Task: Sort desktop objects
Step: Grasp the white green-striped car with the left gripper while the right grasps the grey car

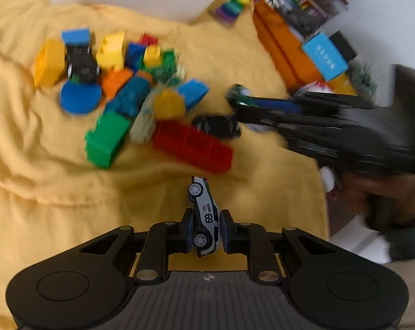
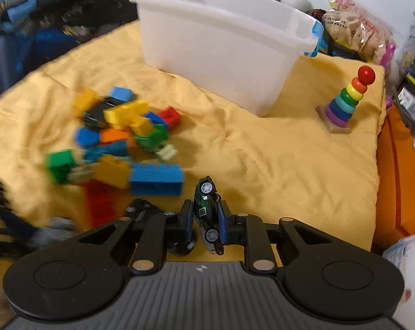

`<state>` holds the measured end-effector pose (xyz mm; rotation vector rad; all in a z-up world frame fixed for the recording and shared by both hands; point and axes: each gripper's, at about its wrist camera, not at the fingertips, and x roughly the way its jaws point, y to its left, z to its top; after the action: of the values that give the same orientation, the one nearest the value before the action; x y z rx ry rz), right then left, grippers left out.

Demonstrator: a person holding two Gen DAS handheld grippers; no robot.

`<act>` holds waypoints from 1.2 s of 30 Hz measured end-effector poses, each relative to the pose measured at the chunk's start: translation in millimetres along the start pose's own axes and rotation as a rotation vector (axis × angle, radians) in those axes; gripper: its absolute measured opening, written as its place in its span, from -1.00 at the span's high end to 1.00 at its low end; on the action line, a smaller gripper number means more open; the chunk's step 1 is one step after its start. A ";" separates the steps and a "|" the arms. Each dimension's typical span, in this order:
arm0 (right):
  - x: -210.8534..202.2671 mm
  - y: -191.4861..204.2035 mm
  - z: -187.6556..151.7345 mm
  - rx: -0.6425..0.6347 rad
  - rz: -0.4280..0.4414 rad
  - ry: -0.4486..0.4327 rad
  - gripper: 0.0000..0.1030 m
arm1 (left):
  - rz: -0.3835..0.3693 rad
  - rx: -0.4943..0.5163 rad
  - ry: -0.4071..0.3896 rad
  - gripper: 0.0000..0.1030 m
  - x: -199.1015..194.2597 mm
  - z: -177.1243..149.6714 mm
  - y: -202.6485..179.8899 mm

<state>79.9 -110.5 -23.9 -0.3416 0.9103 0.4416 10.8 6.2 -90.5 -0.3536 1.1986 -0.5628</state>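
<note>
My left gripper (image 1: 206,227) is shut on a white toy car (image 1: 204,214) numbered 69, held nose-up above the yellow cloth (image 1: 28,165). My right gripper (image 2: 206,221) is shut on a dark green toy car (image 2: 207,209); in the left wrist view it reaches in from the right (image 1: 243,96) with that car (image 1: 239,93). A pile of coloured building blocks (image 1: 119,88) lies on the cloth, also in the right wrist view (image 2: 119,140). A black toy car (image 1: 82,64) sits among the blocks, another black one (image 1: 217,126) by a red block (image 1: 193,145).
A white plastic bin (image 2: 221,41) stands at the back of the cloth. A rainbow ring stacker (image 2: 345,101) stands to its right. Orange boxes (image 1: 281,46), a blue box (image 1: 325,56) and snack bags (image 2: 356,30) crowd the right side.
</note>
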 end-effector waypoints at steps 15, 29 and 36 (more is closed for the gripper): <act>8.0 -23.4 -51.3 0.434 0.558 0.156 0.60 | 0.264 0.135 -0.077 0.07 -27.4 -6.1 -38.8; -22.6 24.2 -36.3 0.071 0.228 0.116 0.15 | 0.338 0.140 -0.016 0.05 0.8 -5.4 -40.0; -8.5 50.0 -50.2 -0.047 0.137 0.127 0.24 | 0.416 0.281 -0.014 0.36 8.5 -11.0 -53.5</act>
<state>16.1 -92.7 -50.5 -0.3543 1.0520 0.5727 -9.3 -41.9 -71.8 0.1304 1.1206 -0.3566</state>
